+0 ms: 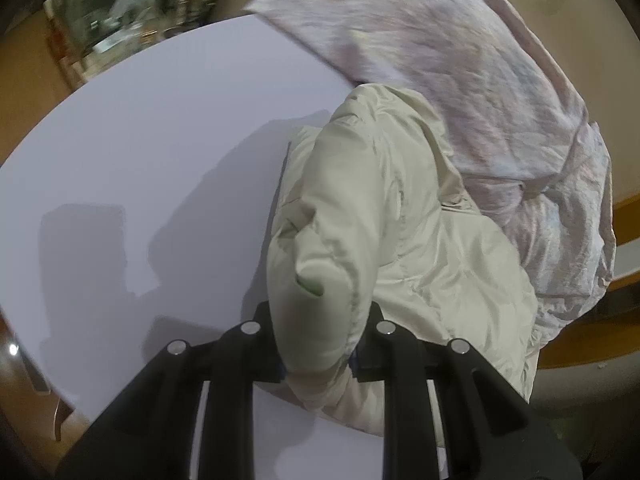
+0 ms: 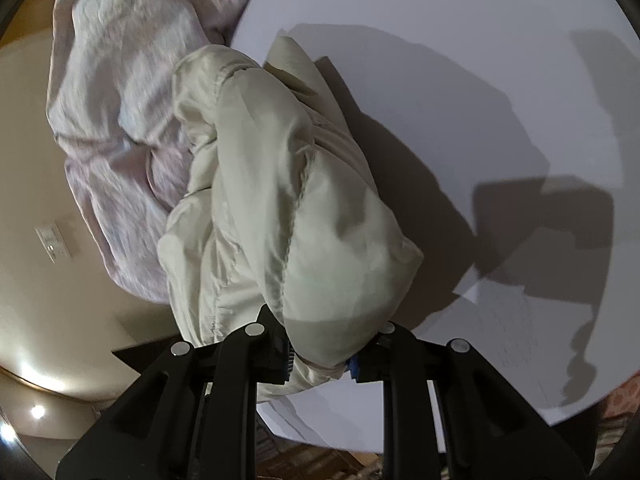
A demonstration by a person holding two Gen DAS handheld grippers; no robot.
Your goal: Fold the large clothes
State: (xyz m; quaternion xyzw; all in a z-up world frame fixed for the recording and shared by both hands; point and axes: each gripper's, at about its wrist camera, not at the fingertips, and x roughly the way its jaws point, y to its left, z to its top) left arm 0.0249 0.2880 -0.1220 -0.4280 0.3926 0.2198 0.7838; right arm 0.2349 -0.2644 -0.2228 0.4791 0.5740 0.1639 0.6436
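Note:
A cream puffy jacket (image 1: 380, 216) lies bunched on the white round table (image 1: 140, 140). My left gripper (image 1: 320, 356) is shut on a thick fold of the jacket, which fills the gap between the fingers. In the right wrist view the same jacket (image 2: 280, 200) is bunched over the table (image 2: 480, 60), and my right gripper (image 2: 320, 364) is shut on another fold of it near the table edge. Both held parts are lifted a little off the table. The fingertips are hidden by fabric.
A pale pink crumpled garment (image 1: 460, 60) lies behind the jacket and hangs over the table edge; it also shows in the right wrist view (image 2: 120, 100). Cluttered shelves (image 1: 120, 12) stand beyond the table. Floor shows below the table edge (image 2: 60, 280).

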